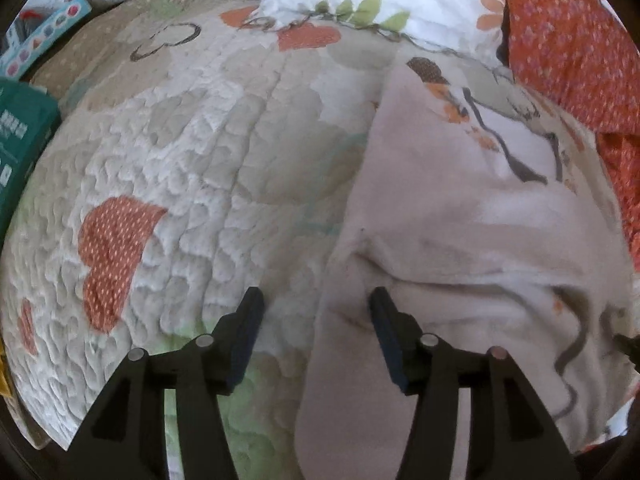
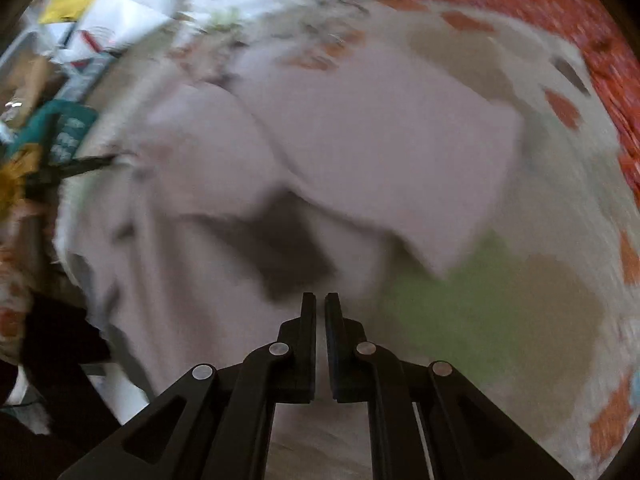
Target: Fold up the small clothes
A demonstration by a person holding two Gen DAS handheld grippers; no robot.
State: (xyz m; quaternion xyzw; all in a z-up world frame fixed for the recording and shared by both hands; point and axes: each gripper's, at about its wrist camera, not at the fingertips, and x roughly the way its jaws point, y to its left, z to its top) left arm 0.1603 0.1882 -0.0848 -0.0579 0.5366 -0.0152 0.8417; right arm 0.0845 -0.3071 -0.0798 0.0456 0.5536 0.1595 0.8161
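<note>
Garment (image 1: 460,220), pale pink, lies at lower right of the left view, under the left gripper (image 1: 316,300), jaws spread. Right gripper (image 2: 320,300) shows jaws nearly pressed together, perhaps pinching cloth; blur obscures. Quilt (image 1: 180,160) lies beneath.

Counting it up: one pale garment (image 1: 460,240) spread on one quilted patchwork mat (image 1: 192,152), plus one teal box (image 1: 20,140) off at the side. There's one orange patterned cloth (image 1: 568,48) too, and two grippers, left (image 1: 316,300) and right (image 2: 320,304).

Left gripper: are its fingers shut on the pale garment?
No, the left gripper is open, its fingers spread wide over the pale garment's edge.
</note>
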